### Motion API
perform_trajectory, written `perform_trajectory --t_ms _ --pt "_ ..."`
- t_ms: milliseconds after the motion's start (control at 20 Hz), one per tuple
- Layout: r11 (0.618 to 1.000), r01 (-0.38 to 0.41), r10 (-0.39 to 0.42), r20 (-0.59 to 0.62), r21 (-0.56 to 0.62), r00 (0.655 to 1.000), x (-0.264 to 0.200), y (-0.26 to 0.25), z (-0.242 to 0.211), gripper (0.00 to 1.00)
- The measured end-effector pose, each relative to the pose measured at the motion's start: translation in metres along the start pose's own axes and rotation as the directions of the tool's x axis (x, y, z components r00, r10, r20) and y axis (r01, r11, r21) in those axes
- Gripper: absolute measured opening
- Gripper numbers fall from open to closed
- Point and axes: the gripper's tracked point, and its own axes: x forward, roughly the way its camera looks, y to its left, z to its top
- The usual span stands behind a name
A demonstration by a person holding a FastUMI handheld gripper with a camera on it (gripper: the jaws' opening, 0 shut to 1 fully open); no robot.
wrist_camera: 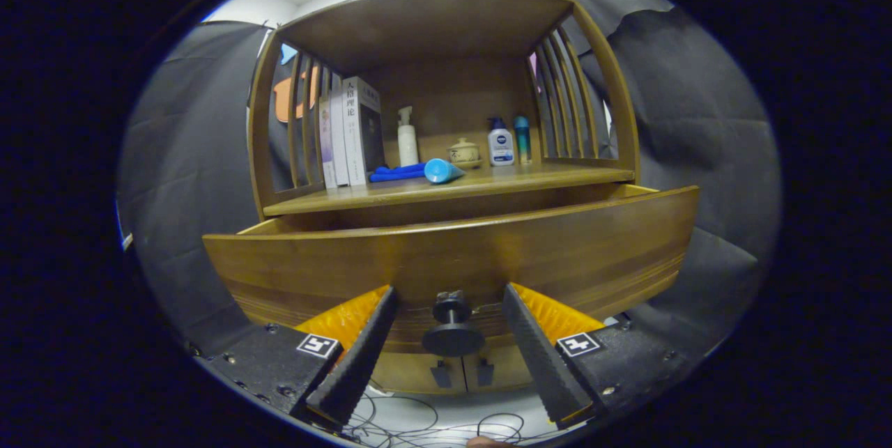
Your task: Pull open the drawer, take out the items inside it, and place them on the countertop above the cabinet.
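drawer pulled out | knob between spread jaws | gripper untouching

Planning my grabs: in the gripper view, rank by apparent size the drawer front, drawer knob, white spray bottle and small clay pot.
1. drawer front
2. drawer knob, between the open gripper fingers, enlarged by nearness
3. white spray bottle
4. clay pot

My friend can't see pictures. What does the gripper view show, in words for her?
The gripper is open, its two fingers on either side of the black knob of a wooden drawer that is pulled out. On the countertop above stand books, bottles, a small pot and a blue tube.
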Motion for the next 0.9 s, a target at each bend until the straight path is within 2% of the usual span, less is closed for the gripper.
perform_trajectory --t_ms 900 --pt "0.999 0.025 -0.027 -0.043 -0.034 0.999 0.066 0.004 0.016 0.99"
